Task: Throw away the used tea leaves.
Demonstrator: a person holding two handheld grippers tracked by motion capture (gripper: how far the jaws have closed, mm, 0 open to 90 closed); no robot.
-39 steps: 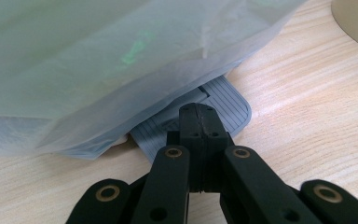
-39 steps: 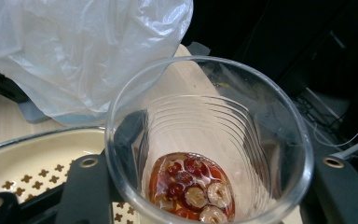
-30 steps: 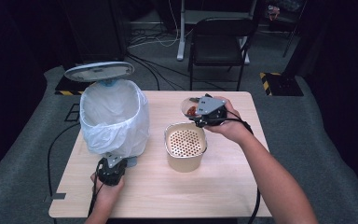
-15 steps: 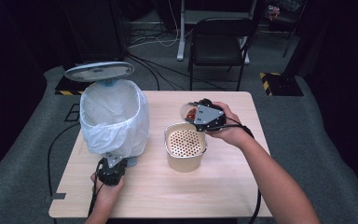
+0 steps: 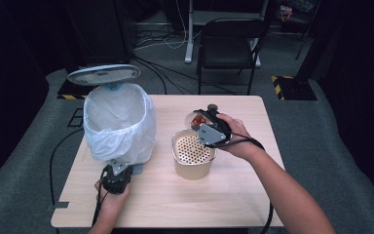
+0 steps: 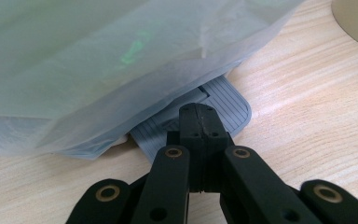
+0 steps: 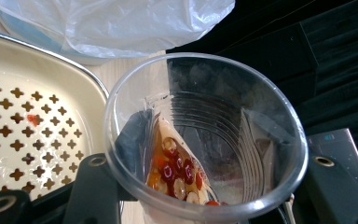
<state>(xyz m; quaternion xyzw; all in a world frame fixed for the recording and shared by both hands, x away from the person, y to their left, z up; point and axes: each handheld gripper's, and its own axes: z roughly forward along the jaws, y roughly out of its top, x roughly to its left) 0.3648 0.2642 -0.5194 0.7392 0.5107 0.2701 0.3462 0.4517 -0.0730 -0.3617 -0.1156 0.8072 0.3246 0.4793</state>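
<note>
A bin lined with a white bag (image 5: 119,122) stands at the table's left, its lid (image 5: 103,74) raised. My left gripper (image 5: 116,171) is shut, and its closed tip (image 6: 196,112) rests on the bin's grey pedal (image 6: 223,100) under the bag (image 6: 98,60). My right gripper (image 5: 209,127) is shut on a clear plastic cup (image 5: 198,118), tilted over the far rim of a beige pot with a perforated strainer insert (image 5: 192,151). In the right gripper view the cup (image 7: 205,135) holds red and orange bits with liquid between my jaws (image 7: 214,196), and the strainer (image 7: 32,121) lies to its left.
The wooden table (image 5: 253,195) has bare room to the right and front of the pot. A black chair (image 5: 229,44) stands behind the table's far edge. Cables trail across the grey floor at left.
My right hand has carried the cup a little left and down, closer over the strainer pot. The left gripper has stayed on the pedal.
</note>
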